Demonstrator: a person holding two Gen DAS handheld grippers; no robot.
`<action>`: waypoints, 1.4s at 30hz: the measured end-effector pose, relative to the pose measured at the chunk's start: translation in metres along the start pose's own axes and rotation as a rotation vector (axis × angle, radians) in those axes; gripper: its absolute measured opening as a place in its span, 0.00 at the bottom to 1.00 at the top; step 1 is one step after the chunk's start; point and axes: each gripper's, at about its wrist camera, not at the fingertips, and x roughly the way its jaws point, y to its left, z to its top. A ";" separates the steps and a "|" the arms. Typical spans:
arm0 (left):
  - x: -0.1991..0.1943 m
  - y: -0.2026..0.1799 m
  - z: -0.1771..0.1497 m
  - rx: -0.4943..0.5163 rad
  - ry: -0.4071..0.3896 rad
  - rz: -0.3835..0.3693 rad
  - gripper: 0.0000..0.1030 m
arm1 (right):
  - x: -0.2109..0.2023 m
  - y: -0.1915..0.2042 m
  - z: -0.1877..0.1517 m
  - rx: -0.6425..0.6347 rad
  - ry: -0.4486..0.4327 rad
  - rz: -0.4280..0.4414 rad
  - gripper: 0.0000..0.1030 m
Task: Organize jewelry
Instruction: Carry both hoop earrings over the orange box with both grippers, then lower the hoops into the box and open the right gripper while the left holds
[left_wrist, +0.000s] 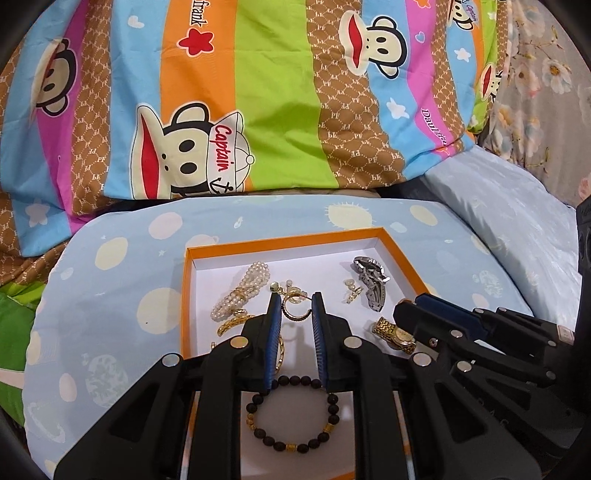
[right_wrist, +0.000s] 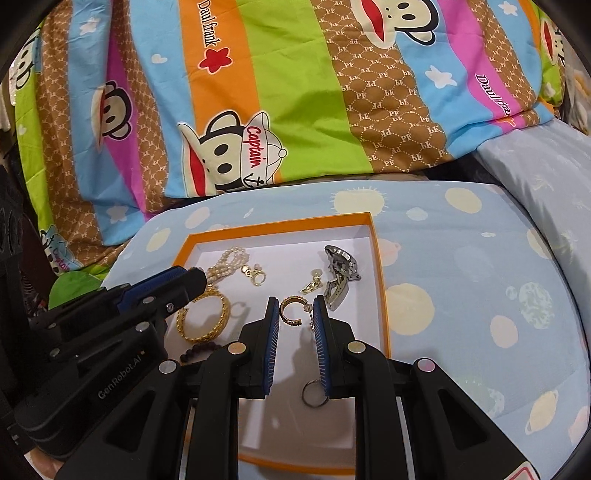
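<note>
An orange-rimmed white tray (left_wrist: 280, 242) (right_wrist: 380, 280) holds the jewelry. My left gripper (left_wrist: 296, 299) is open over it, jaws either side of a gold hoop earring (left_wrist: 295, 312). A dark bead bracelet (left_wrist: 291, 413) lies under it. A pearl strand (left_wrist: 240, 291), a gold bangle (right_wrist: 203, 314), a silver watch (left_wrist: 371, 282) (right_wrist: 338, 273) and a gold watch (left_wrist: 395, 334) lie around. My right gripper (right_wrist: 295, 301) is open over the same gold hoop earring (right_wrist: 290, 310); a small silver ring (right_wrist: 314, 393) lies under its right finger.
The tray sits on a light blue planet-print cushion (left_wrist: 122, 266) (right_wrist: 461, 295). A striped cartoon-monkey quilt (left_wrist: 258, 92) rises behind it. Small gold earrings (left_wrist: 352, 291) (right_wrist: 314, 284) lie mid-tray. Each gripper shows in the other's view, close beside it (left_wrist: 461, 325) (right_wrist: 147, 295).
</note>
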 end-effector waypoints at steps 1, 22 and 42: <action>0.003 0.000 -0.001 0.001 0.002 0.001 0.15 | 0.002 -0.001 0.000 0.000 -0.002 -0.003 0.17; 0.023 0.006 -0.012 0.012 0.001 0.036 0.16 | 0.019 -0.002 -0.009 -0.030 0.011 -0.021 0.17; 0.024 0.002 -0.018 0.029 -0.008 0.033 0.16 | 0.024 0.005 -0.015 -0.066 0.022 -0.035 0.17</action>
